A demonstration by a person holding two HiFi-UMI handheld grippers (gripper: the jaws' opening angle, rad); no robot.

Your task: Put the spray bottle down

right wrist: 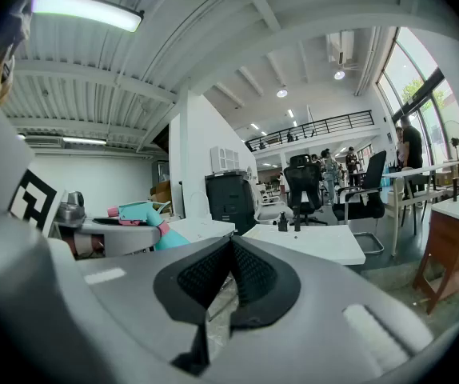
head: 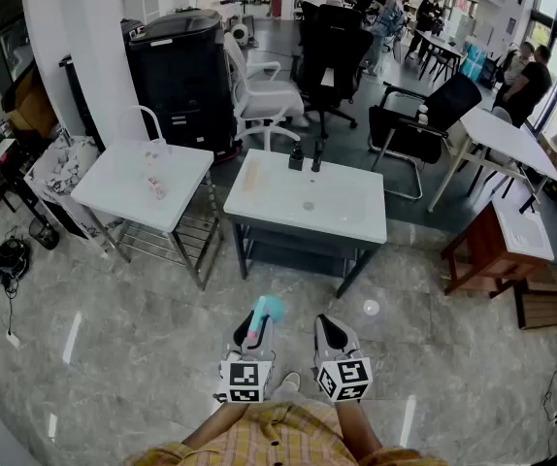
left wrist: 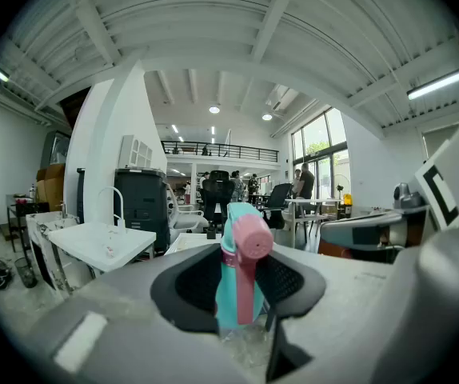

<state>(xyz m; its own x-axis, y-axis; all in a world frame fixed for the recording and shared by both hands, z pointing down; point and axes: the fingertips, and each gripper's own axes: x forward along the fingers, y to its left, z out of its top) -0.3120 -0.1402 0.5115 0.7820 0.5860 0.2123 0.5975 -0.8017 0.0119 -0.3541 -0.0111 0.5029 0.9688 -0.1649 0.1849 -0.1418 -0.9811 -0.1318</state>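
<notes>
A teal spray bottle (left wrist: 235, 282) with a pink trigger head stands upright between the jaws of my left gripper (left wrist: 237, 290), which is shut on it. In the head view the bottle's teal top (head: 265, 311) pokes out ahead of the left gripper (head: 255, 336), held over the floor in front of the white table (head: 356, 219). My right gripper (head: 329, 332) is level beside it, shut with nothing between its pads (right wrist: 228, 278). The right gripper view shows the bottle (right wrist: 137, 217) off to its left.
Two small dark bottles (head: 305, 155) stand at the far edge of the white table. A second white table (head: 114, 187) with a tap stands to the left. Office chairs (head: 259, 95), a black cabinet (head: 180, 71), a wooden stand (head: 497, 246) and several people lie beyond.
</notes>
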